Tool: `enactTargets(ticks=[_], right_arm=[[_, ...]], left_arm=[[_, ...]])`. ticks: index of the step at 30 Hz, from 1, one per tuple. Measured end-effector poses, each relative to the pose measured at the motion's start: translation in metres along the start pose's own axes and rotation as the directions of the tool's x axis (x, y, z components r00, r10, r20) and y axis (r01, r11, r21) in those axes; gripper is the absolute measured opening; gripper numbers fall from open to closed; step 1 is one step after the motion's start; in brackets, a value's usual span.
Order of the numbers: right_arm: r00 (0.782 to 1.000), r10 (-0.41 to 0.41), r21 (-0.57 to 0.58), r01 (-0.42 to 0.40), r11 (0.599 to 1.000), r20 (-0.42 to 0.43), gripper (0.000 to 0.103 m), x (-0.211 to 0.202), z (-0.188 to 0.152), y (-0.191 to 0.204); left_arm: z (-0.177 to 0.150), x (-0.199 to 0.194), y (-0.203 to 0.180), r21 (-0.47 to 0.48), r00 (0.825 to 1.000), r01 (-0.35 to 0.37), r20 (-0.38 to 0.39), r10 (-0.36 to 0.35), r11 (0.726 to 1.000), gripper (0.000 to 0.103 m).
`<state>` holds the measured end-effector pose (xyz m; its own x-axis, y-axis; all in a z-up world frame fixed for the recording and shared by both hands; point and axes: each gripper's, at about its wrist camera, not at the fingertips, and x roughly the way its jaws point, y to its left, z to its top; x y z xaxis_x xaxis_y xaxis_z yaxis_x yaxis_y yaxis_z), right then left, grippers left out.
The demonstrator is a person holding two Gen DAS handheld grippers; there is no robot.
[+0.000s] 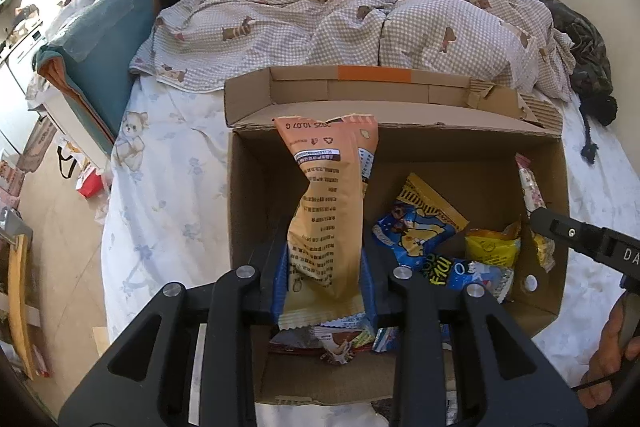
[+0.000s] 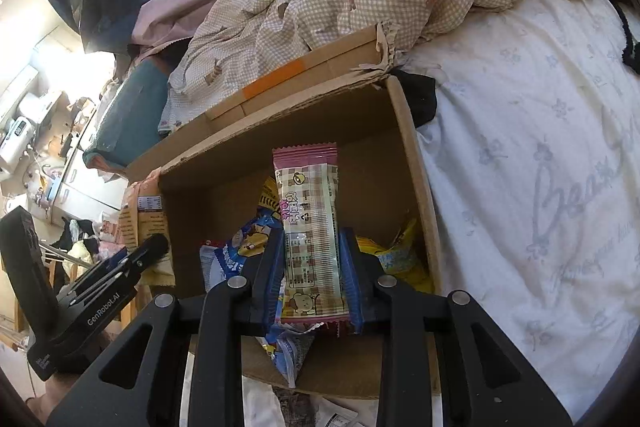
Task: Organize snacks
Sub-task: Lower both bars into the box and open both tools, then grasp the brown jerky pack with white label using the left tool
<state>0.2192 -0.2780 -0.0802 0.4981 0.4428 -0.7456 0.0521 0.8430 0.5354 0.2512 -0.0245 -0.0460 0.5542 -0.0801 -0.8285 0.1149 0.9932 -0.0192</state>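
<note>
The left gripper (image 1: 326, 267) pinches a tall orange snack packet (image 1: 332, 203) over the open brown cardboard box (image 1: 552, 195). The right gripper (image 2: 312, 275) pinches a pink-edged checked snack bar (image 2: 310, 227) above loose packets inside.

Brown corrugated cardboard box (image 1: 400, 147) — matt, torn rough at one flap. Orange crinkled plastic-film snack packet (image 1: 332, 211), glossy. Pink-edged plastic wrapper bar (image 2: 310, 239) — shiny. Checked cotton quilt (image 1: 360, 23), soft, rumpled. Black tongs (image 1: 326, 267), matt plastic.

Orange packet (image 1: 328, 211) and pink-edged packet (image 2: 310, 231) — both upright over the snack-strewn cardboard box (image 1: 400, 143).
</note>
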Motion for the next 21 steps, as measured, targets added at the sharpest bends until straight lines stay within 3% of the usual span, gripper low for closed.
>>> enactTargets(ticks=[2,4,6,8,9,10,11,21], right_arm=[[1.000,0.007,0.005,-0.007,1.000,0.002,0.031,-0.001,0.000,0.000],[1.000,0.011,0.008,-0.012,1.000,0.007,0.032,-0.002,0.001,0.000],[1.000,0.015,0.012,-0.015,1.000,0.008,0.038,-0.002,0.002,0.000],[1.000,0.010,0.018,-0.010,1.000,0.021,0.059,-0.004,0.002,0.000],[0.999,0.008,0.015,-0.009,1.000,0.031,0.064,-0.006,0.002,0.001],[0.999,0.007,0.011,-0.008,1.000,0.040,0.074,-0.008,0.002,0.002],[0.999,0.002,0.006,-0.002,1.000,0.049,0.077,-0.009,0.003,0.002],[0.998,-0.004,-0.019,0.005,1.000,0.059,0.078,-0.014,0.003,0.009]], left_arm=[[0.000,0.000,-0.001,0.010,1.000,0.008,-0.001,-0.008,1.000,0.029],[-0.001,-0.002,-0.003,0.019,1.000,0.006,0.002,-0.006,1.000,0.037],[-0.001,-0.005,-0.004,0.018,1.000,0.003,0.015,-0.003,1.000,0.055],[-0.002,-0.009,-0.002,0.002,0.999,0.010,0.033,-0.010,1.000,0.067],[-0.002,-0.011,-0.002,-0.006,0.999,0.018,0.041,-0.018,1.000,0.077],[-0.002,-0.012,-0.001,-0.011,0.999,0.019,0.045,-0.019,1.000,0.081],[-0.002,-0.015,0.000,-0.023,0.998,0.027,0.054,-0.026,0.999,0.084],[-0.007,-0.021,0.008,-0.050,0.997,0.045,0.058,-0.042,0.998,0.085]])
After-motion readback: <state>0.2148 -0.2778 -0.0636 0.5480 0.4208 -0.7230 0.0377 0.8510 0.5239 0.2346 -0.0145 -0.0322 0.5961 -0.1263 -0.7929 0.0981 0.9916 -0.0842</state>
